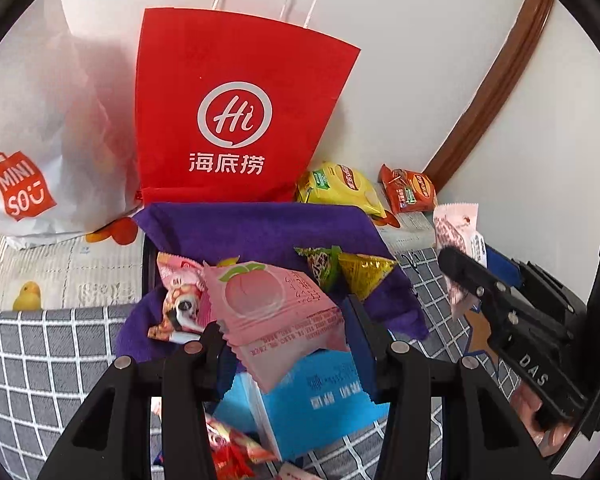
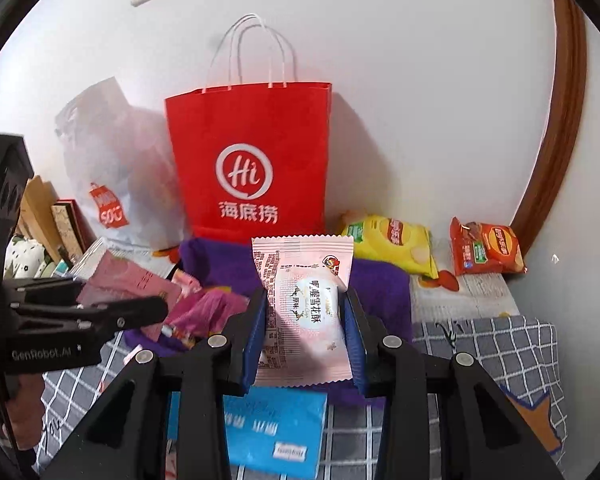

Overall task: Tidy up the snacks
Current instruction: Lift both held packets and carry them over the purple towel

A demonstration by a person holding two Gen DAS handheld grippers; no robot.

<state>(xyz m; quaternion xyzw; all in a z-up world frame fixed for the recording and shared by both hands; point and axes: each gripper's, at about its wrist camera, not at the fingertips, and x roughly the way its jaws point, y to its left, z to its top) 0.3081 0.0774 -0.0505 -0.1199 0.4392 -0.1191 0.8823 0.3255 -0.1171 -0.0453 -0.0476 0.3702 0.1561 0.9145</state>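
My left gripper (image 1: 284, 332) is shut on a pink peach-print snack packet (image 1: 272, 308), held above a purple cloth (image 1: 260, 228). My right gripper (image 2: 306, 312) is shut on a pale pink nougat packet (image 2: 304, 304); in the left wrist view it shows at the right with that packet (image 1: 456, 228). The left gripper (image 2: 140, 312) shows at the left of the right wrist view with its pink packet (image 2: 128, 280). A red paper bag (image 1: 236, 108) (image 2: 252, 160) stands upright against the wall behind the cloth (image 2: 380, 288). Green and yellow triangular snacks (image 1: 348, 268) lie on the cloth.
A white plastic bag (image 1: 40, 128) (image 2: 116, 160) leans left of the red bag. Yellow (image 1: 340, 188) (image 2: 392, 240) and orange (image 1: 410, 188) (image 2: 486, 248) chip bags lie at the back right. A blue box (image 1: 320, 396) (image 2: 272, 428) sits on the checked sheet below the grippers. Books (image 2: 56, 220) stand far left.
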